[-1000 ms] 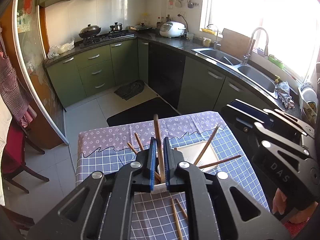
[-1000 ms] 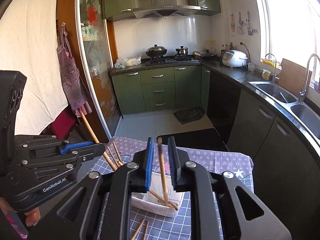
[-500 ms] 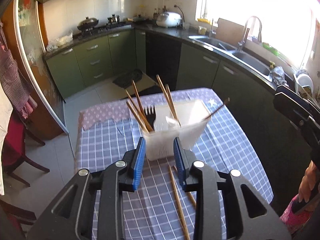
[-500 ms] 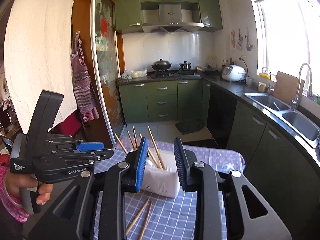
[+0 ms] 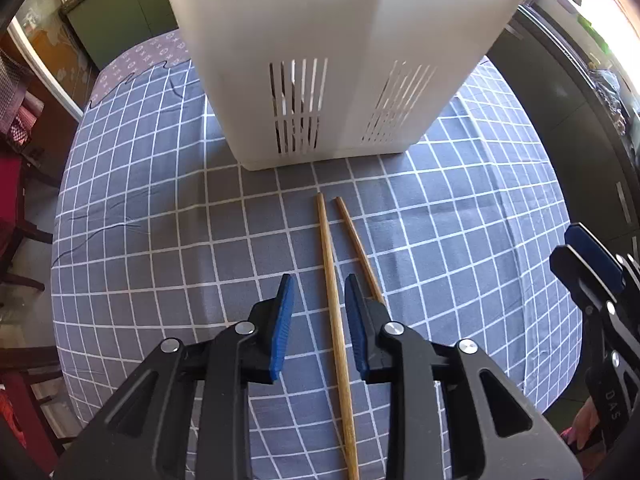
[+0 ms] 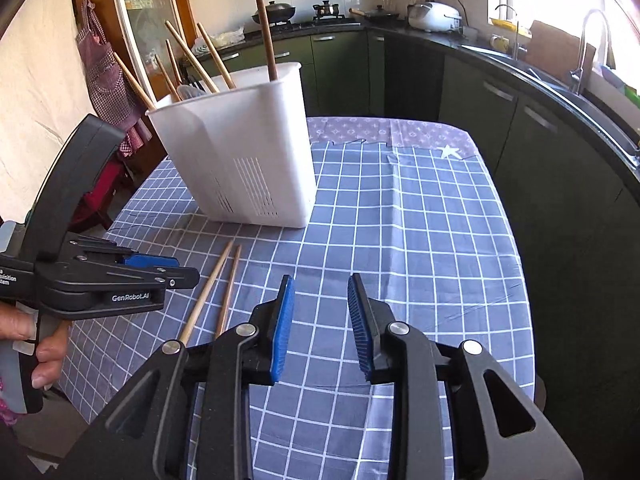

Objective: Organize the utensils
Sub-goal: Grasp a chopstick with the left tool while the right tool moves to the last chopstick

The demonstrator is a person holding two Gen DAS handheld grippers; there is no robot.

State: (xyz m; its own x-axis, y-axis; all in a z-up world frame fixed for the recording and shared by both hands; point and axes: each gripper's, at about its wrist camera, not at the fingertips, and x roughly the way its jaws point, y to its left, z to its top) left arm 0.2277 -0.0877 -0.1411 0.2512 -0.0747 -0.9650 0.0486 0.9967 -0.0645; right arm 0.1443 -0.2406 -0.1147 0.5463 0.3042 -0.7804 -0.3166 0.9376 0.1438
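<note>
on the blue checked tablecloth (image 5: 160, 208) stands a white slotted utensil holder (image 5: 320, 60), upright, with several wooden chopsticks (image 6: 192, 60) and a darker wooden handle (image 6: 266, 36) leaning out of its top in the right wrist view; in front of the holder two loose chopsticks lie side by side on the cloth, close but apart, their far tips near the holder's base without touching it; the left gripper (image 5: 318, 316) hangs low over them with its blue pads spread, the paler chopstick (image 5: 334, 312) running between the fingers and the darker chopstick (image 5: 356, 240) passing under the right finger; neither pad presses on wood, so the tool is released and grasps nothing; the right gripper (image 6: 320, 320) is also spread wide, holding nothing, above bare cloth to the right of the pair and well clear of the holder; a hand (image 6: 36, 344) grips the left tool's handle at the edge of the right wrist view.
</note>
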